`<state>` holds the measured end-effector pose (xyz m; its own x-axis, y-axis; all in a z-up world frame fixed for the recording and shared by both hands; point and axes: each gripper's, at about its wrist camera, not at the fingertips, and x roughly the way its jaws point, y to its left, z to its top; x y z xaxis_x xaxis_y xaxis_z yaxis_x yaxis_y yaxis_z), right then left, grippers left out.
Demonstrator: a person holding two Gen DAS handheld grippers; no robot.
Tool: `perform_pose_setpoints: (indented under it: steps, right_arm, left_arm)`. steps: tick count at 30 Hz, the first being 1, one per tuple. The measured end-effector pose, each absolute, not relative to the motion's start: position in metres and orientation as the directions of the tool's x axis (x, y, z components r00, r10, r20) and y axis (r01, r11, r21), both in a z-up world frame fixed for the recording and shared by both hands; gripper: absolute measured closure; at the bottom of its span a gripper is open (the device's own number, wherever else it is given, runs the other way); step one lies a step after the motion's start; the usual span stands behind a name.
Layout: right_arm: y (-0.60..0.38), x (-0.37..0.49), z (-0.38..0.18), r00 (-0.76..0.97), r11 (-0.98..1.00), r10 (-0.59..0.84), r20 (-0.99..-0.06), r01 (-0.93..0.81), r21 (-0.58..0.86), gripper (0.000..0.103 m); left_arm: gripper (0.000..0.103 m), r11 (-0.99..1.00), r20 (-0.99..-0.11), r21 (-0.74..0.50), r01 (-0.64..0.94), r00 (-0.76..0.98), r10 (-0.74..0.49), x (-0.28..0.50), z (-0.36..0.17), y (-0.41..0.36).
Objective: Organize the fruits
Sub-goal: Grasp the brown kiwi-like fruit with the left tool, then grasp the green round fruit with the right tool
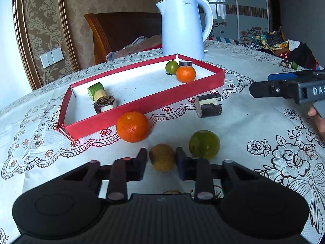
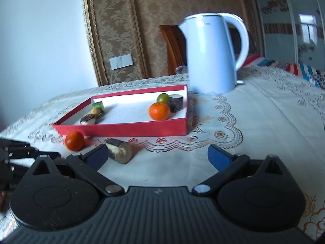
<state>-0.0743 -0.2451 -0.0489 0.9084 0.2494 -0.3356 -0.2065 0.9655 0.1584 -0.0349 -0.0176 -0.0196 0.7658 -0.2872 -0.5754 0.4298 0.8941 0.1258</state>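
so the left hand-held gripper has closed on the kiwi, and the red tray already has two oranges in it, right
Not quite. The left hand-held gripper has closed on the kiwi, but the red tray holds only one orange. The other orange sits on the tablecloth just outside the tray's near wall. The left wrist view shows this.

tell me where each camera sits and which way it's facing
Left wrist: on the left hand-held gripper, angled down over the table, its pads closed on a kiwi; the right hand-held gripper and fingertips show at right.
Right wrist: on the right hand-held gripper, looking low across the table, jaws open.
Shared: red tray, white kettle, loose orange, dark cut piece.
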Motion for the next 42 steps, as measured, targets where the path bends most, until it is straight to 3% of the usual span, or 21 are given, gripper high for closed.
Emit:
perform_pose_setpoints:
  steps: [16, 22, 29, 37, 42]
  right_arm:
    - [-0.174, -0.09, -0.043, 0.844, 0.91, 0.386, -0.372, -0.414, 0.005, 0.002]
    - [-0.149, -0.082, -0.044, 0.806, 0.89, 0.403, -0.434, -0.456, -0.02, 0.017]
    - [-0.129, -0.063, -0.051, 0.734, 0.87, 0.425, -0.531, -0.493, 0.015, 0.056]
    - [-0.125, -0.057, -0.053, 0.73, 0.874, 0.419, -0.54, -0.485, 0.024, 0.07]
    - [-0.118, -0.061, -0.052, 0.744, 0.876, 0.397, -0.537, -0.482, -0.021, 0.071]
  left_arm:
    - [0.076, 0.981, -0.583, -0.002, 0.192, 0.797, -0.157, -0.013, -0.015, 0.022]
    - [0.076, 0.99, -0.585, -0.025, 0.137, 0.801, -0.125, -0.01, -0.014, 0.031]
    - [0.076, 0.992, -0.587, -0.039, 0.117, 0.801, -0.118, -0.008, -0.014, 0.034]
    - [0.076, 0.993, -0.586, -0.025, 0.118, 0.803, -0.11, -0.009, -0.014, 0.033]
    - [0.076, 0.993, -0.584, 0.006, 0.12, 0.806, -0.094, -0.01, -0.015, 0.028]
